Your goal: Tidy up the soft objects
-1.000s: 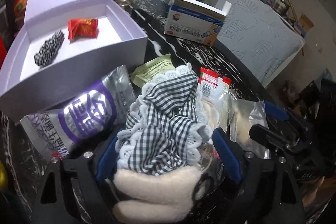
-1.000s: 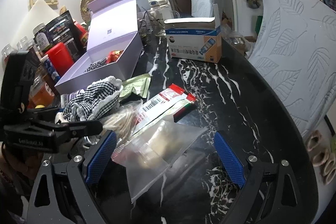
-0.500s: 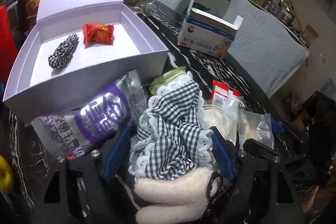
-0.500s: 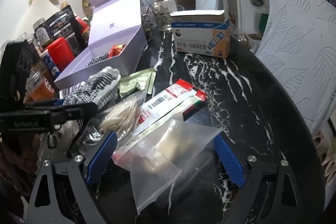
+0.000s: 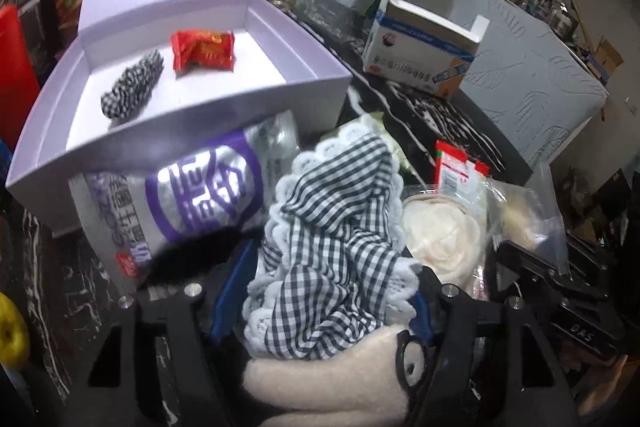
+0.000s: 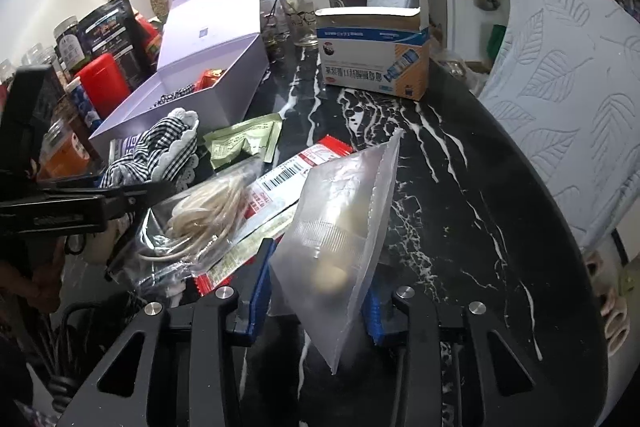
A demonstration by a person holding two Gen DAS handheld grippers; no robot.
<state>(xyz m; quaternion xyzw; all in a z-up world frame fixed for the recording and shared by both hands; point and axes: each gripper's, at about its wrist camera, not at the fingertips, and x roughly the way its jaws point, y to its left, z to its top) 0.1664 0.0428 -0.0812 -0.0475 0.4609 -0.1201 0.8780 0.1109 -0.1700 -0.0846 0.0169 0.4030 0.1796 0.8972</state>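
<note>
- Left wrist view: left gripper, jaws closing around the gingham cloth on a cream plush; pads look to press its sides. Advice: gather the lace edge before lifting toward the lilac box, just beyond
- Right wrist view: right gripper, jaws closing, clamped on the clear zip bag, buckled upright over the black marble table. Advice: lift clear of the neighbouring packets

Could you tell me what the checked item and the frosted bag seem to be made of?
Checked item: woven gingham fabric, matte, with a white scalloped lace edge; it creases softly.
Frosted bag: thin translucent plastic, probably a zip pouch; light passes through and pale contents show inside.
</note>
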